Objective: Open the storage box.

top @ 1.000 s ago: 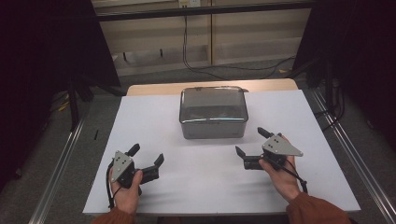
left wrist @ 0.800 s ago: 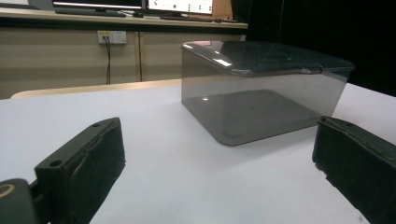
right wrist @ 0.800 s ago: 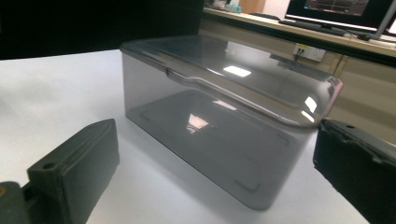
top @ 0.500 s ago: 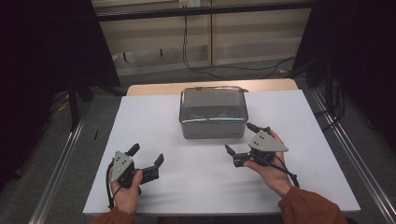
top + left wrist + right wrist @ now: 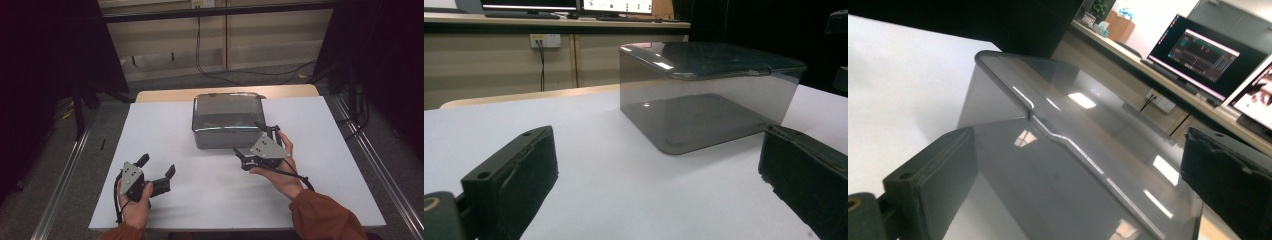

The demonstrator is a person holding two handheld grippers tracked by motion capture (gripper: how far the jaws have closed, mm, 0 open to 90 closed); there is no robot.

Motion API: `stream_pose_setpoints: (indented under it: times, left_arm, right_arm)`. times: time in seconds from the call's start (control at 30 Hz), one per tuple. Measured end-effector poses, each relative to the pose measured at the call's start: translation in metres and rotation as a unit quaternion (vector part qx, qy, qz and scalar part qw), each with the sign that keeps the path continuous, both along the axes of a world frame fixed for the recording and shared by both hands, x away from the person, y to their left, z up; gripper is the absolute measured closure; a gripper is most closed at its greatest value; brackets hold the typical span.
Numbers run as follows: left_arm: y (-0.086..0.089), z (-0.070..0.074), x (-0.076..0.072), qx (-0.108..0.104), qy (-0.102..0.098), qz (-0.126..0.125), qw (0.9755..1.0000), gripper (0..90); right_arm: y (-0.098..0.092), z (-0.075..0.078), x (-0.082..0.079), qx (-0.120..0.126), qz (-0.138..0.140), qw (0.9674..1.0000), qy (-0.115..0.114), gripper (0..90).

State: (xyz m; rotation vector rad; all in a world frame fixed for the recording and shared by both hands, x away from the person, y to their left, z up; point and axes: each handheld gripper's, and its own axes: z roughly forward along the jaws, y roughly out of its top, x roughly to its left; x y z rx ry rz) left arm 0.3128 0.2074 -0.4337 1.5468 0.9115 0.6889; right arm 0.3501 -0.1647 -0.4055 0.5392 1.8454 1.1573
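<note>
Sitting lidded at table far centre: smoky box, contents unclear. Right gripper hovering spread-jawed at its near-right corner; left gripper resting spread-jawed, near left.

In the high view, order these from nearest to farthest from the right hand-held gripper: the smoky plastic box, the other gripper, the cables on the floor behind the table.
1. Smoky plastic box, right beside it.
2. Left hand-held gripper, near table edge.
3. Floor cables, beyond the table.

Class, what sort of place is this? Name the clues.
Probably a lab or office workroom: computer monitors on a long desk, a wall socket with cables, and a white-topped table holding a smoky translucent plastic box.
</note>
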Motion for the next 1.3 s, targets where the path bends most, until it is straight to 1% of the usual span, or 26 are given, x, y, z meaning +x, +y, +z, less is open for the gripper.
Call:
stream_pose_setpoints:
  times: [0.07,0.1,0.13,0.17,0.2,0.27,0.3,0.33,0.4,0.53,0.57,0.6,0.63,0.67,0.7,0.77,0.8,0.9,0.97,1.03,1.1,1.13,1.17,1.2,1.27,1.3]
  left_arm:
    - [0.001,0.000,0.000,0.000,-0.001,0.001,1.0000,2.3]
    - [0.001,0.000,0.000,0.000,-0.001,0.001,1.0000,2.3]
    - [0.001,0.000,0.000,0.001,0.002,0.001,1.0000,2.3]
    - [0.001,0.000,0.001,0.002,0.002,0.002,1.0000,2.3]
    - [0.001,0.000,0.001,0.002,0.002,0.002,1.0000,2.3]
    - [-0.001,0.000,0.002,0.003,0.001,0.003,1.0000,2.1]
    - [-0.001,0.000,0.002,0.003,0.001,0.003,1.0000,2.2]
    - [-0.002,0.000,0.003,0.005,0.002,0.004,1.0000,2.2]
    - [-0.002,0.000,0.003,0.005,0.004,0.004,1.0000,2.1]
    - [-0.001,-0.001,0.004,0.001,0.013,0.008,0.9999,2.1]
    - [-0.001,-0.001,0.004,0.001,0.013,0.008,0.9999,2.1]
    - [-0.002,-0.001,0.004,-0.001,0.014,0.009,0.9999,2.1]
    - [-0.002,-0.001,0.004,-0.001,0.014,0.009,0.9999,2.1]
    - [-0.002,-0.001,0.004,0.003,0.015,0.006,0.9999,2.1]
    - [-0.002,-0.001,0.004,0.003,0.015,0.006,0.9999,2.1]
    - [-0.002,-0.001,0.004,-0.003,0.015,0.004,0.9999,1.8]
    - [-0.002,-0.001,0.004,-0.002,0.018,0.002,0.9998,1.8]
    - [-0.003,-0.001,0.004,-0.001,0.019,0.002,0.9998,1.8]
    - [-0.003,-0.001,0.004,-0.001,0.019,0.001,0.9998,1.8]
    - [-0.004,-0.001,0.004,0.000,0.019,0.005,0.9998,1.5]
    - [-0.003,-0.001,0.005,-0.002,0.021,0.007,0.9997,1.2]
    - [-0.003,-0.001,0.005,-0.002,0.022,0.008,0.9997,1.2]
    - [-0.003,-0.001,0.005,-0.001,0.022,0.009,0.9997,1.3]
    - [-0.003,-0.001,0.005,0.000,0.022,0.009,0.9997,1.3]
    - [-0.003,-0.001,0.004,0.002,0.021,0.010,0.9997,1.3]
    - [-0.003,-0.001,0.005,0.004,0.021,0.011,0.9997,1.3]
  right_arm:
    - [0.002,0.000,0.002,-0.021,0.000,0.9997,-0.012,0.8]
    - [0.002,0.000,0.002,-0.021,0.000,0.9997,-0.012,0.8]
    - [0.006,0.001,0.003,-0.043,0.003,0.9987,-0.028,0.9]
    - [0.008,0.001,0.003,-0.053,0.003,0.9981,-0.032,0.9]
    - [0.008,0.001,0.003,-0.053,0.003,0.9981,-0.032,0.9]
    - [0.011,0.004,0.004,-0.084,0.003,0.9950,-0.053,3.0]
    - [0.011,0.004,0.004,-0.084,0.003,0.9950,-0.053,3.0]
    - [0.012,0.006,0.004,-0.105,0.004,0.9918,-0.072,7.1]
    - [0.013,0.007,0.005,-0.111,0.001,0.9904,-0.083,7.3]
    - [0.015,0.006,0.006,-0.143,-0.006,0.9843,-0.103,12.0]
    - [0.015,0.006,0.006,-0.143,-0.006,0.9843,-0.103,12.0]
    - [0.017,0.005,0.007,-0.161,-0.005,0.9807,-0.112,14.7]
    - [0.017,0.005,0.007,-0.161,-0.005,0.9807,-0.112,14.7]
    - [0.020,0.004,0.008,-0.182,-0.007,0.9756,-0.122,17.8]
    - [0.021,0.004,0.008,-0.194,-0.009,0.9727,-0.127,18.9]
    - [0.026,0.003,0.008,-0.222,-0.008,0.9642,-0.145,21.2]
    - [0.026,0.003,0.008,-0.222,-0.008,0.9642,-0.145,21.2]
    - [0.033,0.000,0.009,-0.259,-0.007,0.9521,-0.162,24.6]
    - [0.037,-0.001,0.010,-0.277,-0.007,0.9457,-0.169,27.5]
    - [0.041,-0.003,0.010,-0.297,-0.007,0.9377,-0.180,30.3]
    - [0.044,-0.005,0.009,-0.309,-0.002,0.9330,-0.185,32.8]
    - [0.046,-0.006,0.008,-0.323,-0.002,0.9270,-0.191,34.8]
    - [0.048,-0.008,0.008,-0.331,-0.004,0.9233,-0.194,35.6]
    - [0.049,-0.009,0.008,-0.338,-0.003,0.9203,-0.197,36.1]
    - [0.050,-0.012,0.008,-0.344,-0.003,0.9187,-0.194,39.6]
    - [0.050,-0.013,0.009,-0.352,0.001,0.9154,-0.196,40.5]
